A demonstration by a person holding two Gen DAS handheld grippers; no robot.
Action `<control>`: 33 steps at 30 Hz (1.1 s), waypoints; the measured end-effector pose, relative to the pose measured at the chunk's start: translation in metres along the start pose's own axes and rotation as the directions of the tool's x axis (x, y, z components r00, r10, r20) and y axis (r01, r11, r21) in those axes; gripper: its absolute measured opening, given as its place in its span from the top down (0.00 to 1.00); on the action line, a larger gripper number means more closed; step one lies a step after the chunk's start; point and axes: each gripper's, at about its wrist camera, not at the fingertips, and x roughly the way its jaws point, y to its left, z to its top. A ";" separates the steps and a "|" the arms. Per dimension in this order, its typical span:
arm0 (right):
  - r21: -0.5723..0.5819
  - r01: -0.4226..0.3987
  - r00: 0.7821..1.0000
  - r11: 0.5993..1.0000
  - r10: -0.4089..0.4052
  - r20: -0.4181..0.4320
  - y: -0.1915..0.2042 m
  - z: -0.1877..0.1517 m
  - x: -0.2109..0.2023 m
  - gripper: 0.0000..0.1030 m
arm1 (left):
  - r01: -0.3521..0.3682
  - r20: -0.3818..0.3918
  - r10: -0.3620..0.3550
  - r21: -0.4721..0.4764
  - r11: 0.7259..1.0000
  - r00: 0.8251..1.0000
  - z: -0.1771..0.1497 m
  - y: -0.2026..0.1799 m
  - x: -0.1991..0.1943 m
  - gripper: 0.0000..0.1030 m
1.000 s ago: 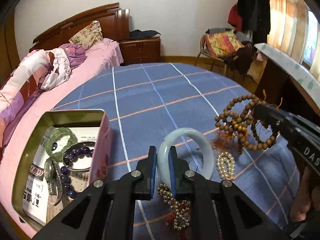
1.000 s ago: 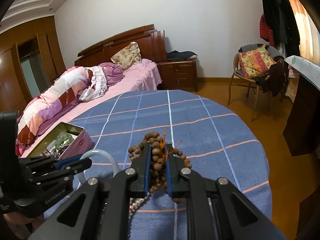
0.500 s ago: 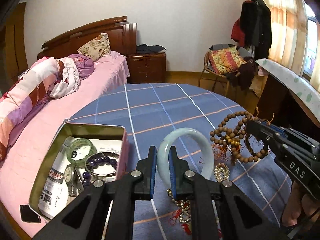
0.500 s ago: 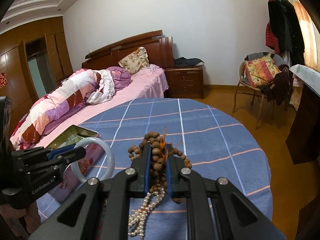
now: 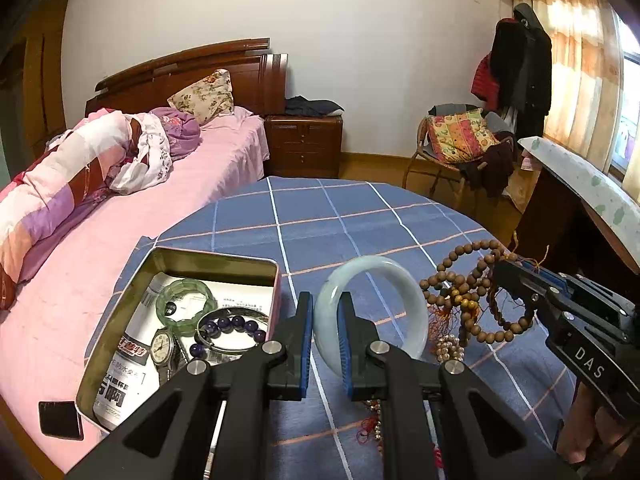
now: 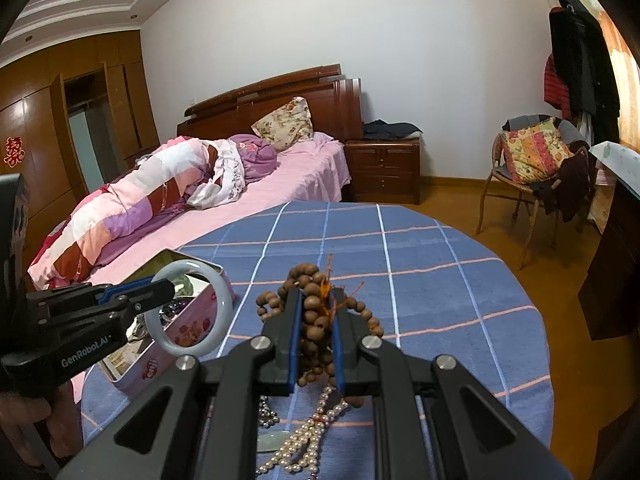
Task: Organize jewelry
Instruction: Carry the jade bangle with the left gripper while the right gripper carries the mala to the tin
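The left gripper (image 5: 325, 320) is closed on the pale jade bangle (image 5: 372, 308), which is held upright above the blue checked tablecloth (image 5: 320, 216), just right of the open tin (image 5: 120, 312). The right gripper (image 6: 315, 320) is clamped on a bundle of brown wooden bead strings (image 6: 312, 316), carried clear of the cloth.

Only in the left wrist view is the interior of the tin shown: a green bracelet (image 5: 186, 296), a purple bead bracelet (image 5: 232, 330), a wristwatch (image 5: 161, 347) and a printed packet (image 5: 128, 364) are seen inside. A dark phone (image 5: 60, 418) is seen lying near the tin on the pink bed (image 5: 224, 160). Only in the right wrist view are the pearl strand (image 6: 304, 440) on the cloth below the beads and the pink printed side wall of the tin (image 6: 188, 328) visible.

Compared with one second earlier, both items have been raised, and the bangle has been brought closer to the tin. More of the tin's interior is now exposed.
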 end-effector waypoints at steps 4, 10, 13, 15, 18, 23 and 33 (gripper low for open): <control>-0.007 -0.010 1.000 1.000 0.010 0.004 0.005 0.001 -0.001 0.85 | -0.003 0.007 0.003 -0.005 1.000 1.000 -0.001 0.002 -0.004 0.89; -0.031 -0.032 0.999 0.999 0.033 0.007 0.018 0.006 0.000 0.85 | -0.007 0.016 0.008 -0.021 1.000 1.000 0.001 0.010 -0.011 0.89; -0.045 -0.047 0.999 0.998 0.047 0.008 0.024 0.010 0.001 0.85 | -0.015 0.023 0.016 -0.032 0.999 1.000 0.002 0.015 -0.015 0.89; -0.056 -0.055 0.998 0.997 0.055 0.012 0.029 0.012 0.001 0.85 | -0.019 0.028 0.020 -0.039 0.999 0.999 0.003 0.019 -0.017 0.89; -0.073 -0.068 0.997 0.995 0.069 0.016 0.037 0.015 0.002 0.85 | -0.029 0.036 0.031 -0.049 0.998 0.999 0.004 0.025 -0.021 0.89; -0.101 -0.091 0.995 0.991 0.094 0.019 0.051 0.020 0.004 0.85 | -0.045 0.043 0.049 -0.073 0.996 0.998 0.004 0.038 -0.026 0.89; -0.163 -0.137 0.990 0.977 0.140 0.010 0.083 0.026 0.013 0.85 | -0.084 0.042 0.090 -0.127 0.988 0.995 0.002 0.069 -0.033 0.89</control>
